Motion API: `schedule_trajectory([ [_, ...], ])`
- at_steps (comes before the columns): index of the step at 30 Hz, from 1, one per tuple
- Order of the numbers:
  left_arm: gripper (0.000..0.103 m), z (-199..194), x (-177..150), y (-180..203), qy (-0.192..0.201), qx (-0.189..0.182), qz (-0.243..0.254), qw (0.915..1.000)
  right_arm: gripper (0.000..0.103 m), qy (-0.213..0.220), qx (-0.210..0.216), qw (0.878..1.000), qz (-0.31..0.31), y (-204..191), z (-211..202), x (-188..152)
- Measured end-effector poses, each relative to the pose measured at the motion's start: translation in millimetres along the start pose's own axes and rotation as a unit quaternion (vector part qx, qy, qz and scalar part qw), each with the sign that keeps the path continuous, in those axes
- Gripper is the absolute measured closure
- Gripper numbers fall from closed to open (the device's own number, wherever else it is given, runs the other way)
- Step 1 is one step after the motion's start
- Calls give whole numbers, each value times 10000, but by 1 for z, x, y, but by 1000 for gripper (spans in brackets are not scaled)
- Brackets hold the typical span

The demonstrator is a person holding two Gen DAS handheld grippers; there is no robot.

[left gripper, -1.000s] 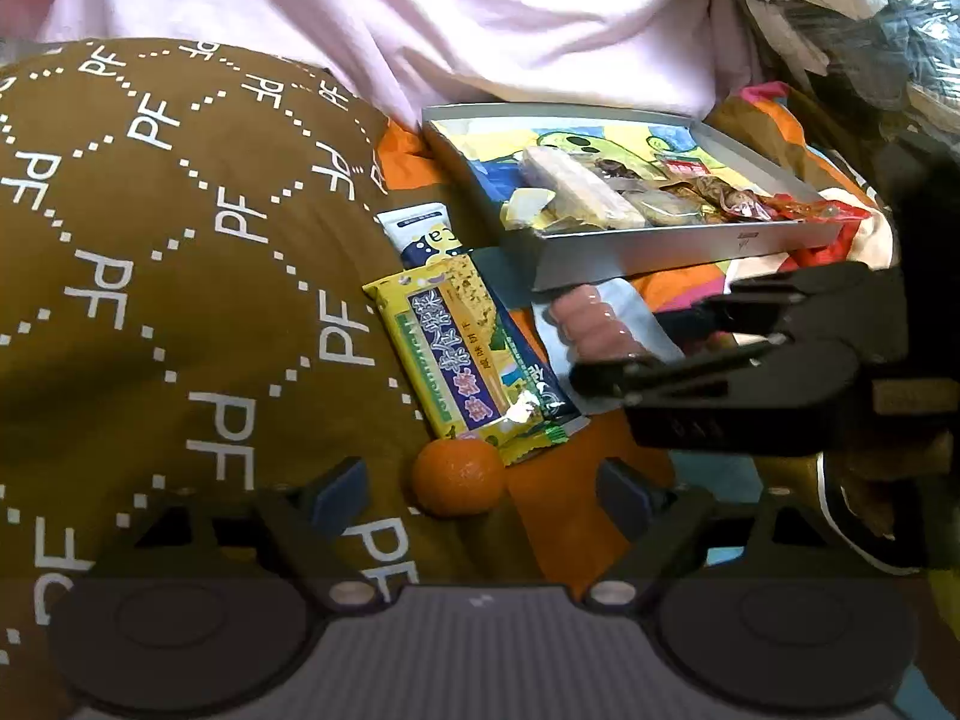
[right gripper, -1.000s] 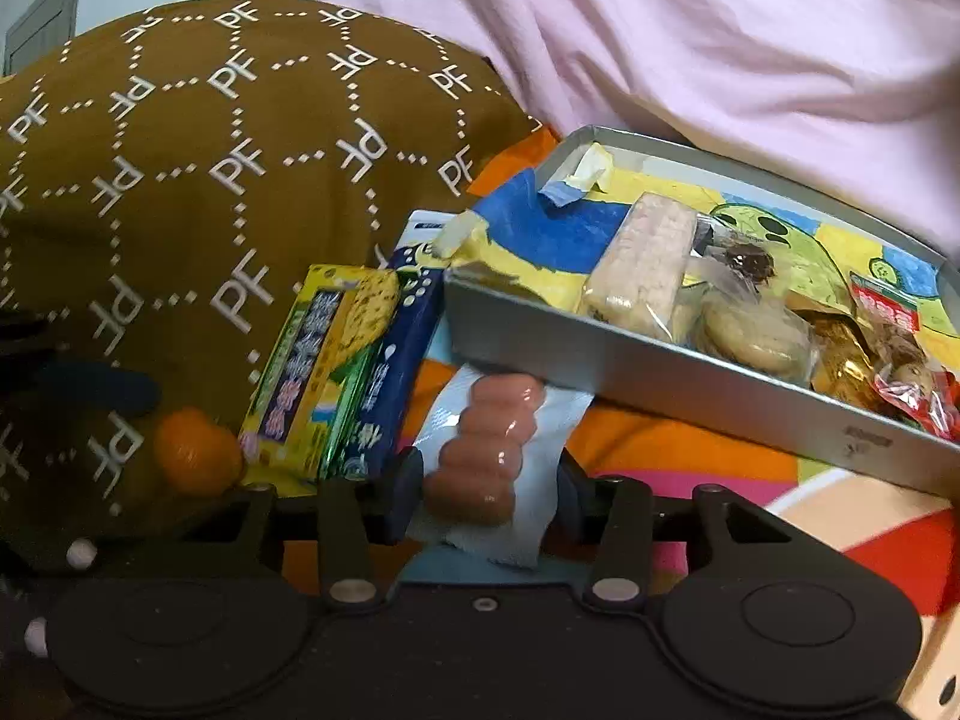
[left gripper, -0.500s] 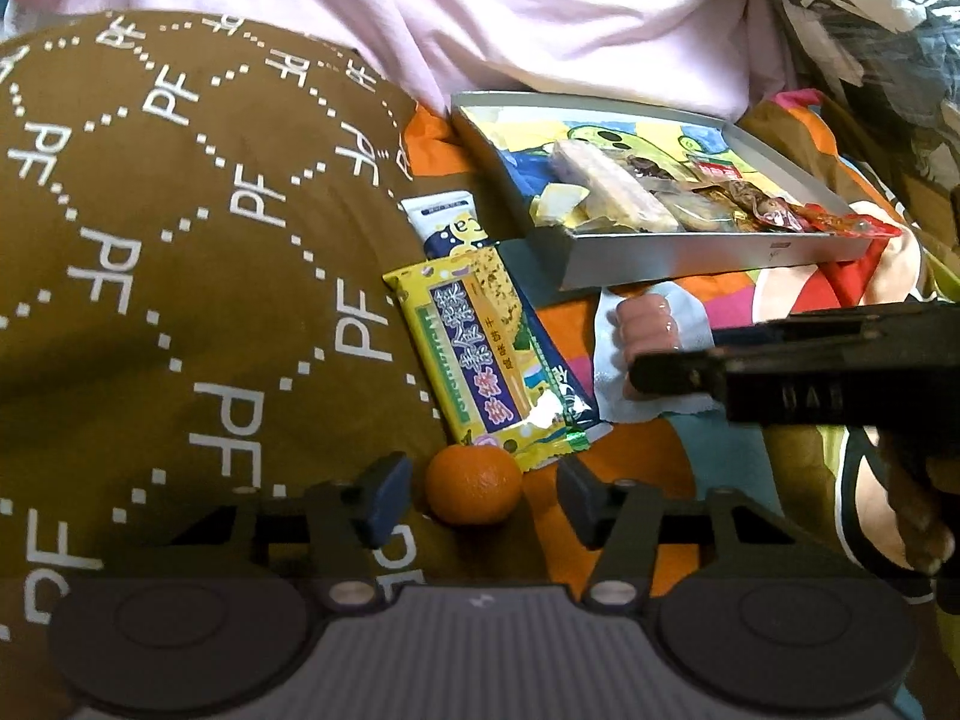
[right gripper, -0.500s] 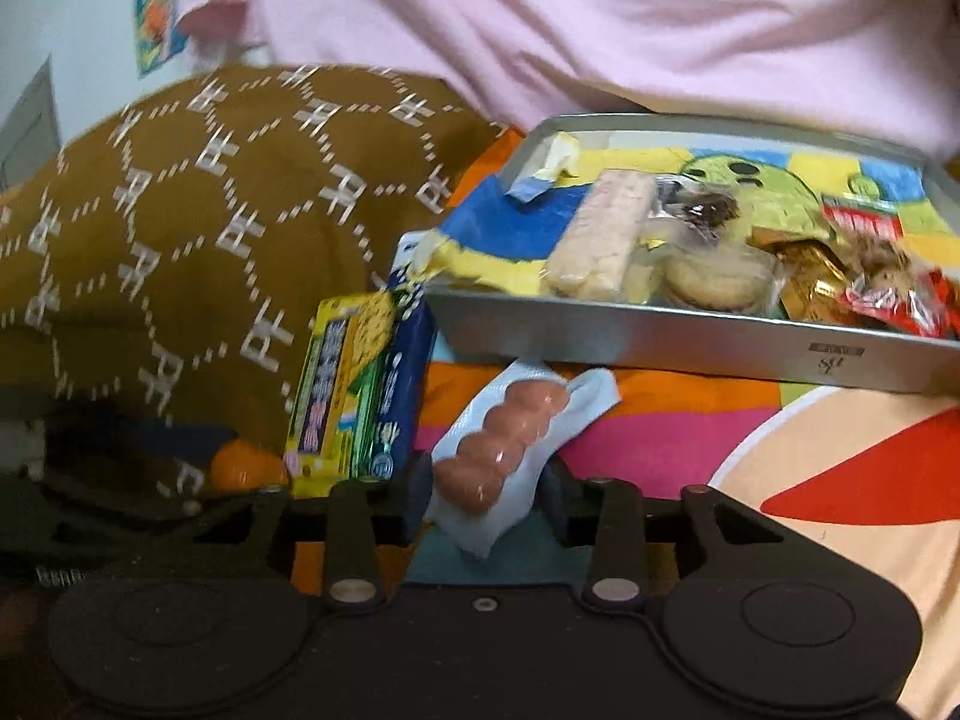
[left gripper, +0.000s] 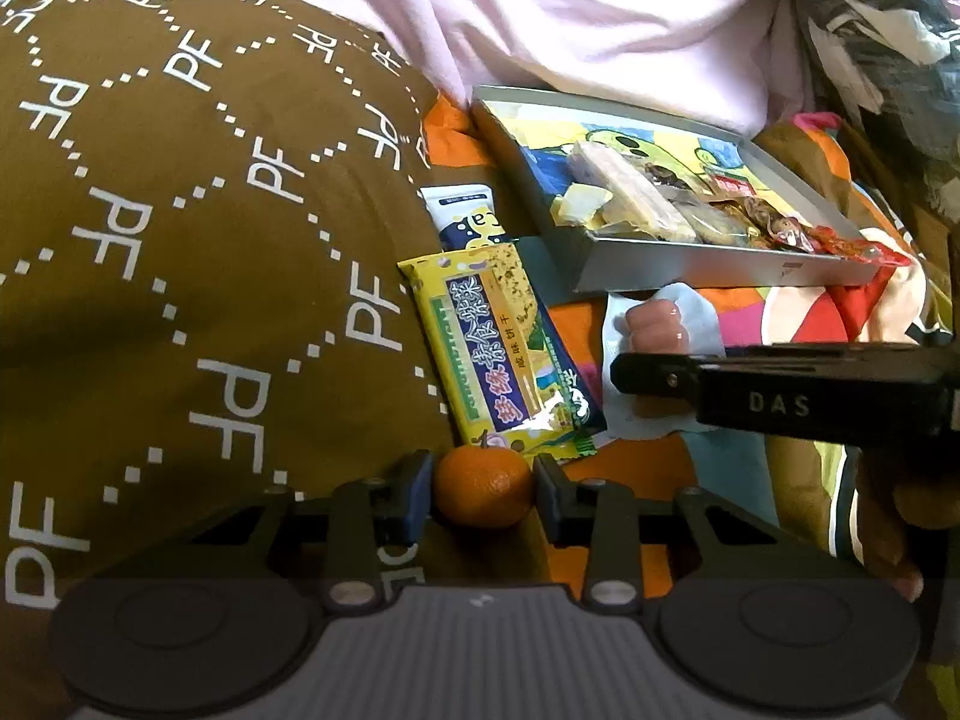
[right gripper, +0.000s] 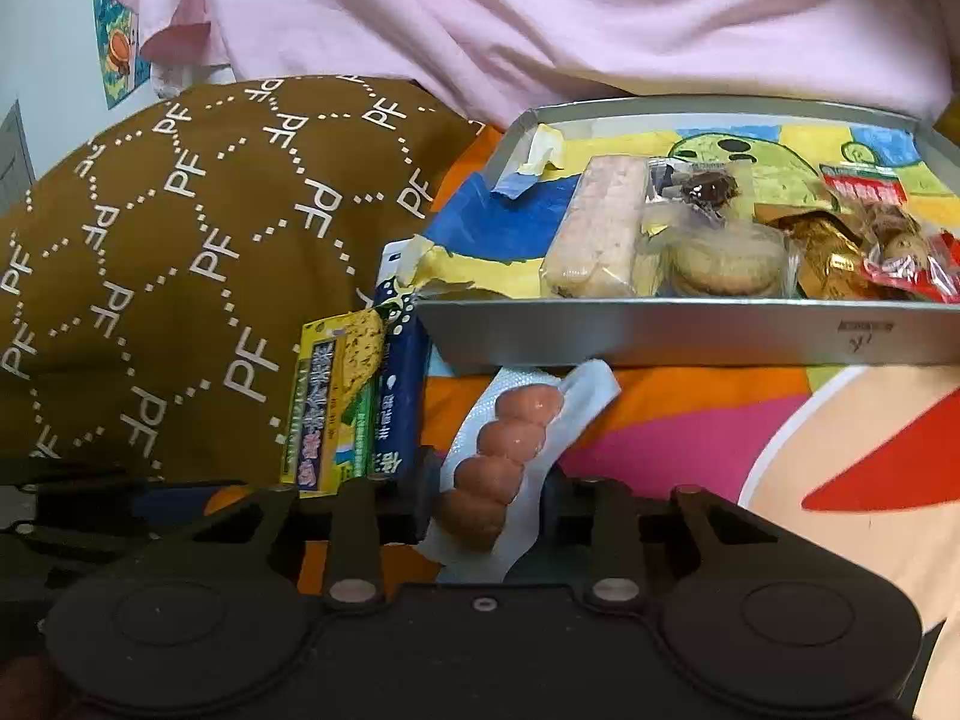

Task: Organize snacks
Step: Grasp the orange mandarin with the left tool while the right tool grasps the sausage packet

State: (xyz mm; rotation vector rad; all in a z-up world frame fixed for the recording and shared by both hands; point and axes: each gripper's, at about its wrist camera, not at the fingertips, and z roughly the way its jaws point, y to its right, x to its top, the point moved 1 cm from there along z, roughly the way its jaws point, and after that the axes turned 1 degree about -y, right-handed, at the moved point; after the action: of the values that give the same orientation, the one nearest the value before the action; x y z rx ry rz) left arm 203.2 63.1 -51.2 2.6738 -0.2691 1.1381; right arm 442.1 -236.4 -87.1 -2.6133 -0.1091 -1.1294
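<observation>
A small orange tangerine sits between the fingers of my left gripper, which is shut on it. My right gripper is shut on a clear packet of pink sausage balls and lifts it off the bedding; it also shows in the left wrist view under the right gripper's finger. A grey metal tray holds several wrapped snacks. A yellow cracker pack lies on a blue snack pack beside the tray.
A brown cushion with white PF print fills the left side. A pink cloth hangs behind the tray. Colourful bedding lies under everything. Dark clutter sits at the far right.
My left gripper moved forward and closed on the tangerine. My right gripper closed on the sausage packet and raised it, with the view tilting up toward the tray.
</observation>
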Motion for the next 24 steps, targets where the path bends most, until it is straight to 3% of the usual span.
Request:
schedule_trajectory([
  [12,65,-6,-3,24,-249,-64,94,9996,80,-24,208,9997,-86,-5,-41,-23],
  [14,65,-7,-5,28,-309,-111,88,9994,86,-71,219,9997,-93,-4,-51,-28],
  [24,65,-11,-19,55,-567,-95,342,9978,86,-385,161,9991,28,7,-81,-61],
])
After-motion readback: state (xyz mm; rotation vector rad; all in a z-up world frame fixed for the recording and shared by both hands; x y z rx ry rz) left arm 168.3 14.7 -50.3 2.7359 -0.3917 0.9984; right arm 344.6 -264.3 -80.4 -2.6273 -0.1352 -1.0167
